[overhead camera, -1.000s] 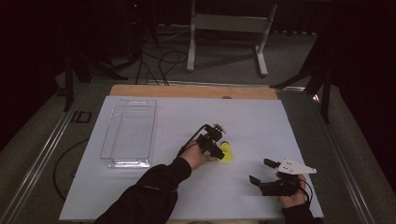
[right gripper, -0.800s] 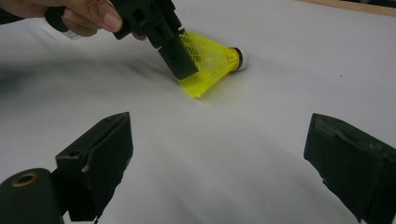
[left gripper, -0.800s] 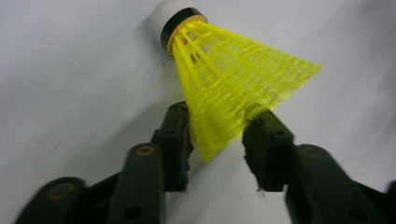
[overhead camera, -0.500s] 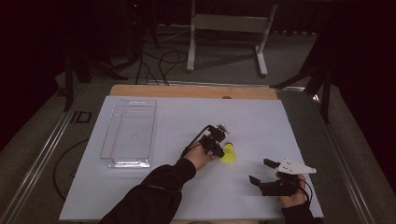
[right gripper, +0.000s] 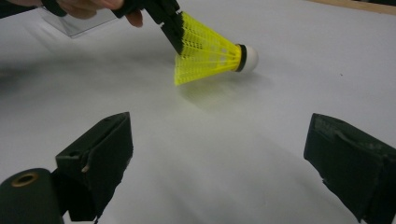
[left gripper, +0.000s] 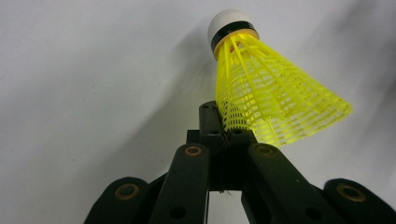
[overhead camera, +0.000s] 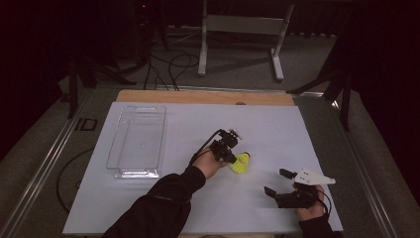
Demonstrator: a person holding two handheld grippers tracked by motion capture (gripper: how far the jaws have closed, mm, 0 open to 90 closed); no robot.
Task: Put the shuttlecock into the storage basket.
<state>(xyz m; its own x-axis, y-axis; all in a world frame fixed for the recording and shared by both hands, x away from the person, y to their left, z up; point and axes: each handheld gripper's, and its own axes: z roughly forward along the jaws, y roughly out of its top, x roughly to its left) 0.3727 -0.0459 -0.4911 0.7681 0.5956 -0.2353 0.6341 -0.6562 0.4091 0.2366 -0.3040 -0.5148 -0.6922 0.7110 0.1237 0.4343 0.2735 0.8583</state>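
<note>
A yellow plastic shuttlecock point(overhead camera: 241, 163) with a white cork tip lies on its side on the white table sheet, right of centre. My left gripper point(overhead camera: 229, 156) reaches it from the left. Its jaws have just been closing and now pinch the open rim of the yellow skirt point(left gripper: 271, 102), so the left gripper point(left gripper: 219, 122) is shut on it. The cork point(right gripper: 249, 57) points away from that gripper point(right gripper: 175, 38). My right gripper point(overhead camera: 277, 182) rests near the front right of the sheet, apart from the shuttlecock point(right gripper: 210, 53). It point(right gripper: 219, 158) stands open with nothing between its pads.
A clear plastic tray point(overhead camera: 115, 144) sits on the left half of the sheet, holding nothing, and its corner point(right gripper: 79, 25) lies behind the left hand. A wooden strip point(overhead camera: 203, 96) runs along the table's far edge. Stand legs and cables are on the floor beyond.
The left hand has edged slightly toward the shuttlecock, which has barely moved. The right hand and its gripper have stayed where they were.
</note>
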